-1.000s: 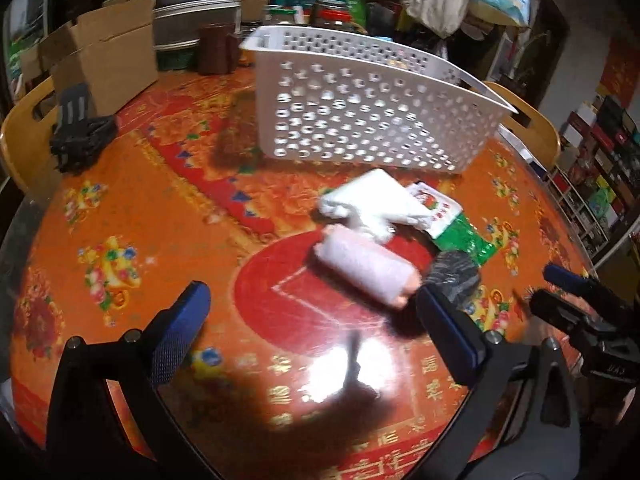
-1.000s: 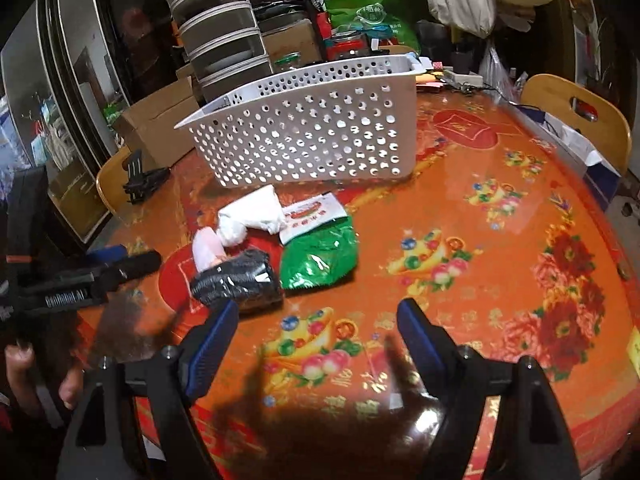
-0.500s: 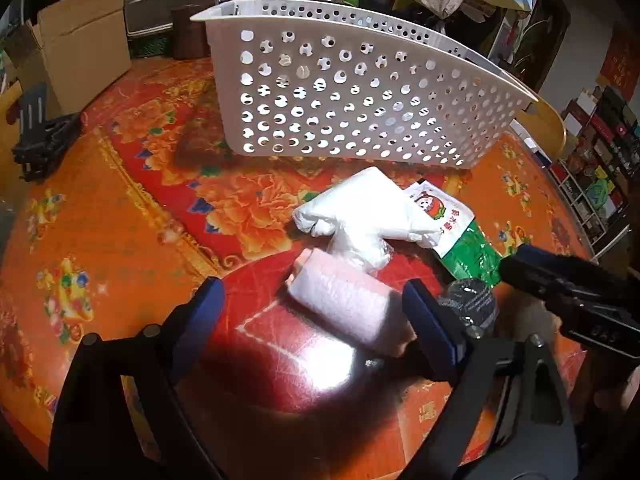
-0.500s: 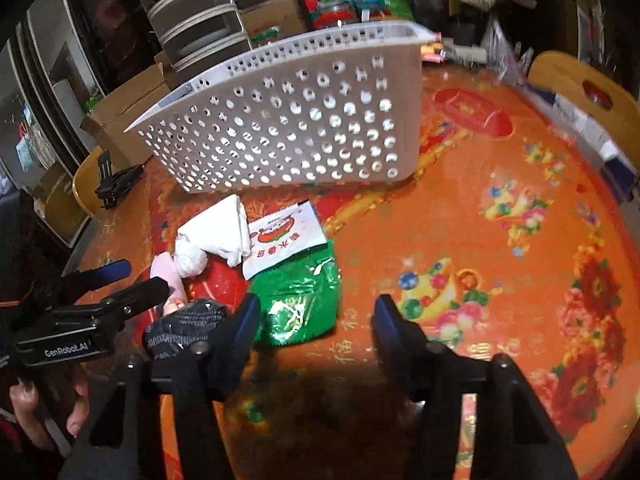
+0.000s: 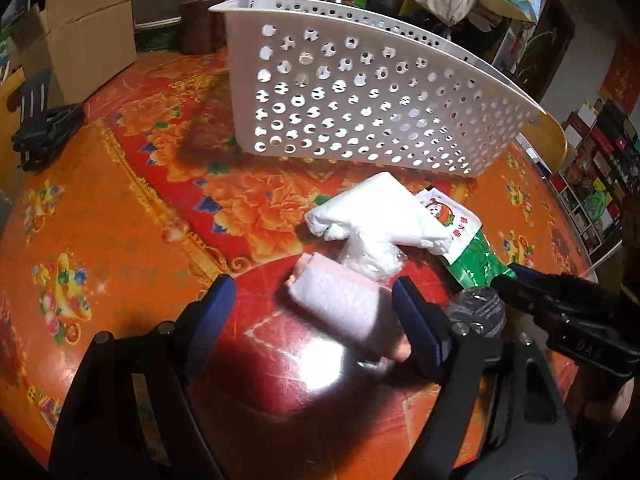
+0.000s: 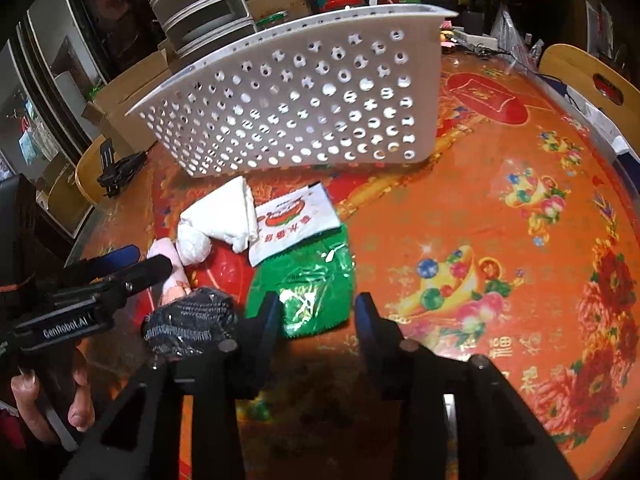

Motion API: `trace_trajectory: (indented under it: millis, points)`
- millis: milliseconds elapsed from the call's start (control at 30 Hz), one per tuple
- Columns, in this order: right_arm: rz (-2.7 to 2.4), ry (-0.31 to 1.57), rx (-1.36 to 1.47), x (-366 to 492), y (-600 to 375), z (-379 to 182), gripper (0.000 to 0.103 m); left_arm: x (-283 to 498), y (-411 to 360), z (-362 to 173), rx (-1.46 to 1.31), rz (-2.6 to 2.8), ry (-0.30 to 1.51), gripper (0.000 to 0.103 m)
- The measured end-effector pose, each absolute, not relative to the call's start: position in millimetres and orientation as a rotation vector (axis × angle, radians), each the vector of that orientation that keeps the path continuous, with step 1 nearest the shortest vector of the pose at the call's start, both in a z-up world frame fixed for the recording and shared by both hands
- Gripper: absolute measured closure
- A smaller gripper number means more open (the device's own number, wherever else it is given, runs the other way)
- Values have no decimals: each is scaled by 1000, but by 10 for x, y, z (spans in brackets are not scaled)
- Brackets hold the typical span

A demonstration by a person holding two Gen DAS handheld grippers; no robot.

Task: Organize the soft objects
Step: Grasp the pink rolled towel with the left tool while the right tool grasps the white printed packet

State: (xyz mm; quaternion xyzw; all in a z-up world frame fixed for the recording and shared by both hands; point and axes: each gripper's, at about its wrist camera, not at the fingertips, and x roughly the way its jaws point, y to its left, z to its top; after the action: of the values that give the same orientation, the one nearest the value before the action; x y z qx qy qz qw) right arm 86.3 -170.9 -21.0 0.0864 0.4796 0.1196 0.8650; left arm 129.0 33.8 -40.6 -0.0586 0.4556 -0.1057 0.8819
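A pink rolled cloth [image 5: 340,308] lies on the red and orange table between the fingers of my left gripper [image 5: 316,320]. Its jaws are closing; the left pad still stands apart from the roll. A white plastic bag [image 5: 372,216] and a green and white packet [image 6: 304,272] lie just beyond. My right gripper [image 6: 316,320] straddles the packet's near edge, its jaws closing, with a gap still showing at the pads. A black rolled cloth [image 6: 192,320] sits left of it. The white perforated basket [image 5: 360,92] stands behind the items.
Cardboard boxes [image 5: 92,36] and a black folded stand [image 5: 40,120] lie at the far left of the table. A wooden chair [image 6: 588,80] stands at the right edge. A person's hand [image 6: 52,400] holds the left gripper's handle. Cluttered shelves and drawers stand behind the basket.
Both grippers have come forward and down to the items. The left jaws have narrowed around the pink roll, the right jaws around the green packet's edge.
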Motion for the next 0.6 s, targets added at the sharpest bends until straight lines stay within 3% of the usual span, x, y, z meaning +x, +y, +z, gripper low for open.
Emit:
trace_trajectory:
  millis: [267,600]
  points:
    - [242,1001,174,867,-1716,-230,91,1288,298,-422,-114,-214,942,24]
    - [261,979,189,807,-1782,-225,96,1303,244,-439,-137,-236,942,29]
